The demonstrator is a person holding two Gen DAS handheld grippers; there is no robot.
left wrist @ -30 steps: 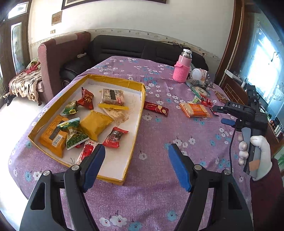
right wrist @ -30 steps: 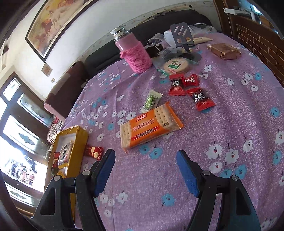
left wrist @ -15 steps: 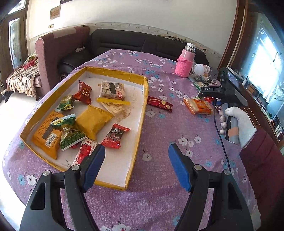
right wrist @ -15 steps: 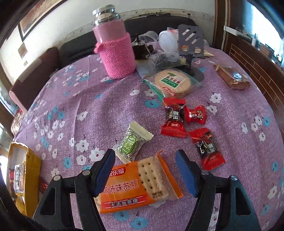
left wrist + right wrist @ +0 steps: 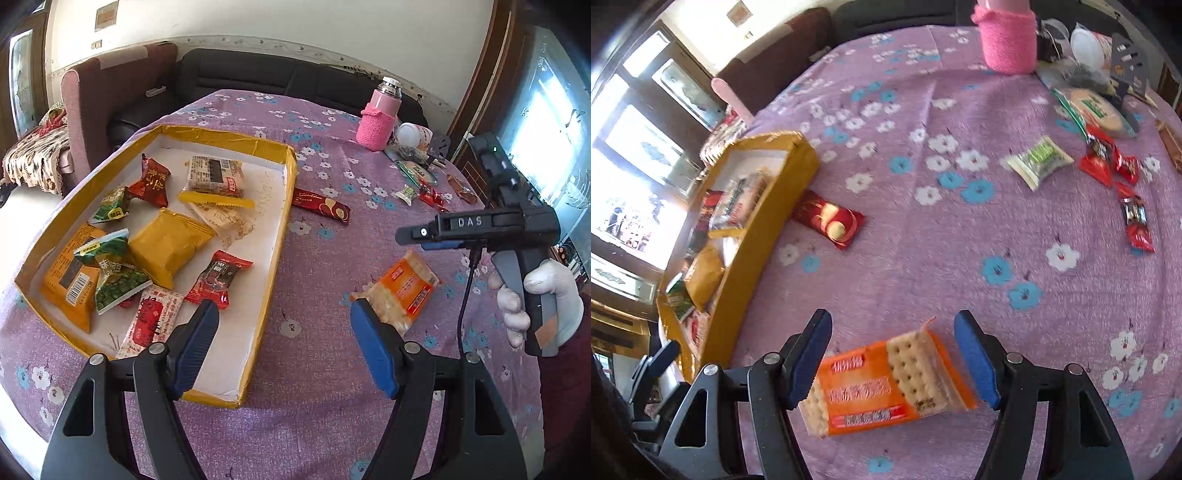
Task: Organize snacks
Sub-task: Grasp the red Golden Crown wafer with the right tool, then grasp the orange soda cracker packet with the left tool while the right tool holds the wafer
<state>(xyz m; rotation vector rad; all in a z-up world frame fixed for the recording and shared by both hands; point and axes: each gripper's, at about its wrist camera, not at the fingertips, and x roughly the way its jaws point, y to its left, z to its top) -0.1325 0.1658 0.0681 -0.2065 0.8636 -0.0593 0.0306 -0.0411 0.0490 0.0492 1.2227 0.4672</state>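
Right tool wide open around one orange cracker pack, flat on the purple tabletop. Left tool open too, near one yellow tray.

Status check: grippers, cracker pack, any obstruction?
Left gripper open, idle by tray. Right gripper open, straddling cracker pack, not gripped. Nothing in the way.

Bright daylight from blown-out windows; right wrist view motion-blurred, fisheye edges bent and dark.
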